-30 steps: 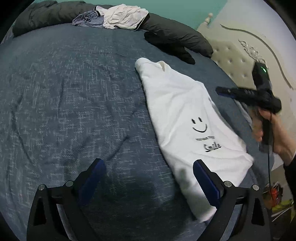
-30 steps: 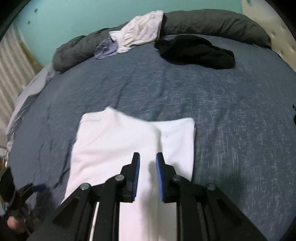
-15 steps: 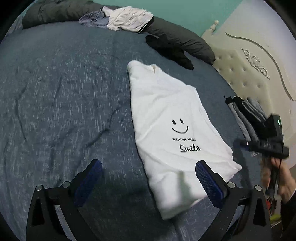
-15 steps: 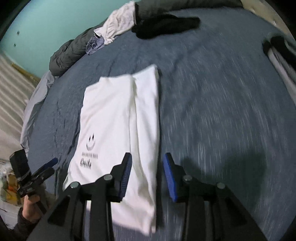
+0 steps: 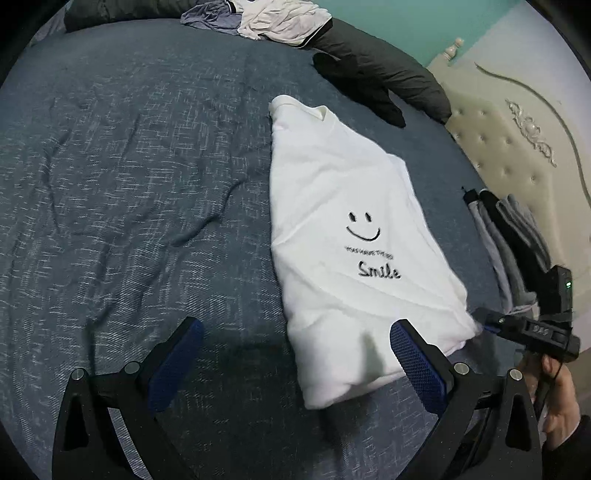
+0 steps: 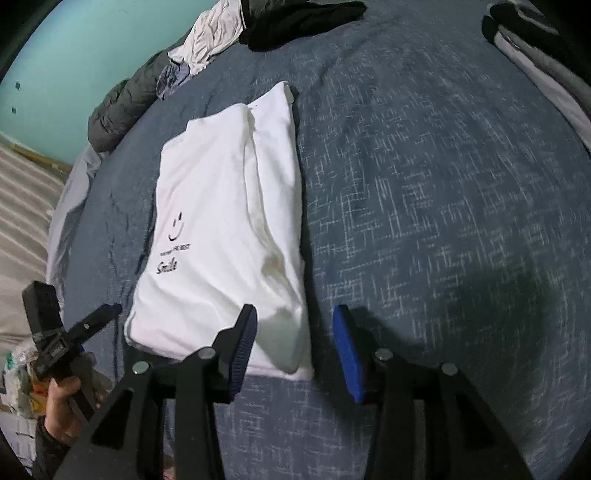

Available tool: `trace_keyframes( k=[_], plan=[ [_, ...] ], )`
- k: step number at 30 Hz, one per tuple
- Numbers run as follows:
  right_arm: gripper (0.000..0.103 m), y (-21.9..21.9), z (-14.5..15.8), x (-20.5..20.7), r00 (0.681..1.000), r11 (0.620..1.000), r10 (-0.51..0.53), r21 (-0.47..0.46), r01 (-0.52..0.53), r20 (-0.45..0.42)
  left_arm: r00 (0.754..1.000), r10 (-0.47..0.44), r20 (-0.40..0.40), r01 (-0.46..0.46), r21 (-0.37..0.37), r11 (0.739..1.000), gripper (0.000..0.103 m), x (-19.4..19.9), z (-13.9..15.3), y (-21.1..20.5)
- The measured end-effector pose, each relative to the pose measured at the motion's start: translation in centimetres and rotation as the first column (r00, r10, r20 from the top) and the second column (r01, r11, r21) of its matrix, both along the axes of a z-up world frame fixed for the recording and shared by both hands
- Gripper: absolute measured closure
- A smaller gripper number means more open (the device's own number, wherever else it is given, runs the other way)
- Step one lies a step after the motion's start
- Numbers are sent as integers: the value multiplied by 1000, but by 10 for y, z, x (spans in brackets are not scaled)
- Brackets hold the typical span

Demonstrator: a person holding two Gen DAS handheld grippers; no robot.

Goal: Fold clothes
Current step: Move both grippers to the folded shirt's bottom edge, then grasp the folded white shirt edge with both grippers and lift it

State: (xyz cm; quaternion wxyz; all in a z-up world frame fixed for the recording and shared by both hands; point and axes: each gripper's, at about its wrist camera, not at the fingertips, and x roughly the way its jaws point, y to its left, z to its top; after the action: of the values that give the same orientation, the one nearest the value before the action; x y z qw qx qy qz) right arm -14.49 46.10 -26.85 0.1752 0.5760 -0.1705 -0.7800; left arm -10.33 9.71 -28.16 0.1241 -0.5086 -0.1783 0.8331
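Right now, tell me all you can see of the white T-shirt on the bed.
The white T-shirt lies flat on the blue bedspread, folded lengthwise into a long narrow panel, soft knit by the look. A black smiley and the word "Smile" face up. In the right wrist view one side is folded over on top, leaving a ridge along its length. Its collar end points to the clothes pile. Both grippers are open at its near end; neither holds it.

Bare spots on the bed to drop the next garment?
Widest bare patch: blue bedspread left of the white Smile shirt. Another lies between the shirt and the folded grey stack. Crowded: the far edge, with the dark jacket, black garment and crumpled clothes.
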Motion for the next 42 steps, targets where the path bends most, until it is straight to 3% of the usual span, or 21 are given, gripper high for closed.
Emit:
trace_keyframes(
  k=[8,11,14,19,21,27,29,30,31,35,42],
  plan=[
    [60,2,3,9,1000,999,-13,-36,13,0,998,-52,-20,52,7,999,4,6,-1,1],
    [60,3,4,11,1000,999,-19,-39,19,1,998,-64,-11,65,42,997,23,5,-5,3],
    [60,5,3,11,1000,999,-28,-41,28,4,997,-82,6,81,61,995,36,5,-10,6],
    [60,3,-1,12,1000,1000,-14,-25,14,5,996,-89,28,85,115,990,43,4,-15,9],
    [60,1,-6,11,1000,1000,-6,-20,7,15,994,-103,39,96,140,985,60,2,-18,13],
    [60,-1,-12,10,1000,1000,1,-23,-1,7,990,-134,33,127,156,980,75,5,-17,15],
    [67,-1,-12,11,1000,999,15,-31,-15,2,989,-144,26,137,171,976,77,8,-17,14],
    [90,-1,-12,11,1000,999,24,-35,-24,-2,989,-146,23,139,178,974,77,10,-17,13],
    [97,-1,-10,13,999,999,37,-30,-37,-10,989,-147,19,141,185,973,78,12,-17,12],
    [99,-2,0,20,993,995,101,11,-101,-54,987,-157,19,150,209,966,78,16,-21,5],
    [99,-2,-9,22,988,988,145,69,-141,-45,983,-181,25,172,215,961,78,14,-22,4]
  ],
)
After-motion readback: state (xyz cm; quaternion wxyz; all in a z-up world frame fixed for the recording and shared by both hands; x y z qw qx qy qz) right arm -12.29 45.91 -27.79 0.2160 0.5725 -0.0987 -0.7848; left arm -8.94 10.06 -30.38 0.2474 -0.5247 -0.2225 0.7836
